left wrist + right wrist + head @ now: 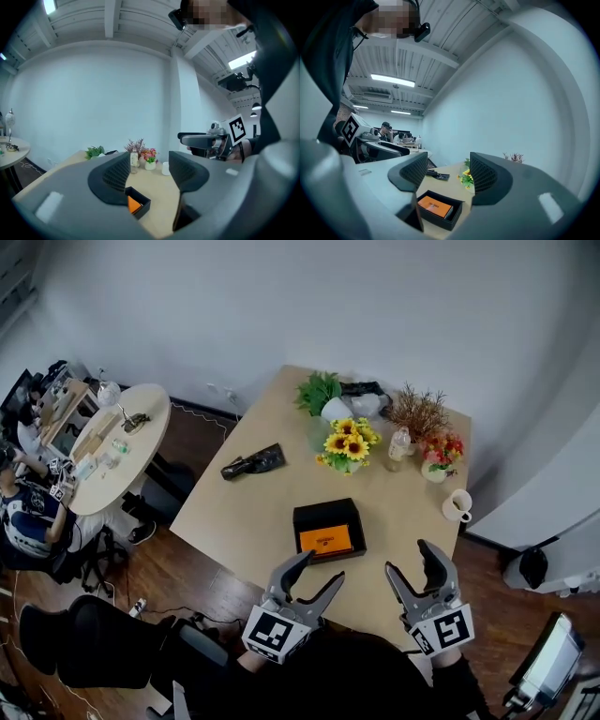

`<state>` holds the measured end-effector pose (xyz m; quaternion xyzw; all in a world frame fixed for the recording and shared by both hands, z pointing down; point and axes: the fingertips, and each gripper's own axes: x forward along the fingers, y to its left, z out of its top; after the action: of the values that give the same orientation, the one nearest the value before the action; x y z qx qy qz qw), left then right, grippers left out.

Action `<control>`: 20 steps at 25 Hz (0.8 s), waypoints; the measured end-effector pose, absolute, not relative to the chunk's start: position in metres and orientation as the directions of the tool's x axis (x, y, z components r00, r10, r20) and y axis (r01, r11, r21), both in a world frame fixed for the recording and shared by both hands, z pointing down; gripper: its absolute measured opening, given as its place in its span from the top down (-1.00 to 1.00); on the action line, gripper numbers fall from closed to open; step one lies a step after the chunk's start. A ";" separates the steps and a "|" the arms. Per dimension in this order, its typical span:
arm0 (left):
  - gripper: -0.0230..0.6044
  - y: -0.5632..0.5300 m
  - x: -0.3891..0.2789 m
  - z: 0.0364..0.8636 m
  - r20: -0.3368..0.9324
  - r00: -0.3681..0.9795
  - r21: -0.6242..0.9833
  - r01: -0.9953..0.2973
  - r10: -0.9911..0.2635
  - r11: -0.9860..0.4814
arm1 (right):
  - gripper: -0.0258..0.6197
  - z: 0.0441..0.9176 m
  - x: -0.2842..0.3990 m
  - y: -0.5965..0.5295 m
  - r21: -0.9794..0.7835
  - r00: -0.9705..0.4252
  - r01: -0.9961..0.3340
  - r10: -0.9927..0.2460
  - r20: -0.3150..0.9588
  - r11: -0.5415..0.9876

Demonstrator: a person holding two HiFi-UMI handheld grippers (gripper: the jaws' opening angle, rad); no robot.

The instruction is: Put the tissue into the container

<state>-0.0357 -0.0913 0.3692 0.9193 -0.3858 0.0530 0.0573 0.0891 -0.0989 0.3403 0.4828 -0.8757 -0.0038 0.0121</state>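
Left tool [321, 568] [150, 173]: over near table [244, 512] edge, jaws moderately apart, nothing between, touching nothing.
Right tool [410, 559] [445, 171]: beside it to right, jaws moderately apart, empty.
Black rectangular open container [323, 508]: on table just beyond both tools.
Orange flat packet [325, 540]: lying inside container.

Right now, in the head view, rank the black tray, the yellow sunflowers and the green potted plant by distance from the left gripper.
1. Black tray with orange pack, just ahead of the left gripper.
2. Yellow sunflower bunch, mid-table.
3. Green leafy plant, far edge.
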 end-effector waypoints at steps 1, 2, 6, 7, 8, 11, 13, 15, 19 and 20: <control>0.15 -0.093 -0.036 0.369 0.140 0.693 0.071 -0.720 -0.708 -0.691 | 0.04 0.340 0.090 -0.099 0.020 -0.532 -0.846 -0.847 0.018 0.532; 0.15 -0.094 -0.037 0.369 0.142 0.688 0.075 -0.724 -0.711 -0.685 | 0.05 0.340 0.091 -0.100 0.021 -0.531 -0.847 -0.847 0.019 0.531; 0.15 -0.096 -0.035 0.367 0.135 0.692 0.067 -0.720 -0.709 -0.691 | 0.08 0.339 0.090 -0.101 0.028 -0.532 -0.846 -0.847 0.019 0.532; 0.15 -0.096 -0.035 0.367 0.135 0.693 0.069 -0.719 -0.708 -0.691 | 0.08 0.339 0.089 -0.102 0.031 -0.532 -0.846 -0.847 0.019 0.532; 0.15 -0.096 -0.035 0.367 0.135 0.693 0.069 -0.719 -0.708 -0.691 | 0.09 0.339 0.089 -0.102 0.034 -0.532 -0.846 -0.847 0.019 0.532; 0.15 -0.096 -0.036 0.366 0.124 0.693 0.070 -0.720 -0.711 -0.690 | 0.11 0.339 0.089 -0.102 0.038 -0.531 -0.846 -0.847 0.018 0.532; 0.16 -0.097 -0.035 0.365 0.121 0.694 0.065 -0.719 -0.710 -0.692 | 0.13 0.340 0.089 -0.102 0.040 -0.532 -0.846 -0.847 0.020 0.532; 0.16 -0.097 -0.035 0.364 0.122 0.697 0.061 -0.716 -0.707 -0.695 | 0.14 0.341 0.089 -0.103 0.042 -0.533 -0.845 -0.846 0.021 0.534; 0.16 -0.099 -0.034 0.364 0.120 0.699 0.072 -0.714 -0.705 -0.696 | 0.15 0.342 0.087 -0.104 0.048 -0.537 -0.842 -0.843 0.025 0.538; 0.16 -0.099 -0.033 0.364 0.120 0.700 0.073 -0.713 -0.704 -0.697 | 0.15 0.343 0.087 -0.104 0.050 -0.538 -0.841 -0.842 0.028 0.539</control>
<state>-0.0334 -0.0989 0.3642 0.9202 -0.3850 0.0415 0.0571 0.0866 -0.1037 0.3429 0.4800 -0.8768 -0.0152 0.0243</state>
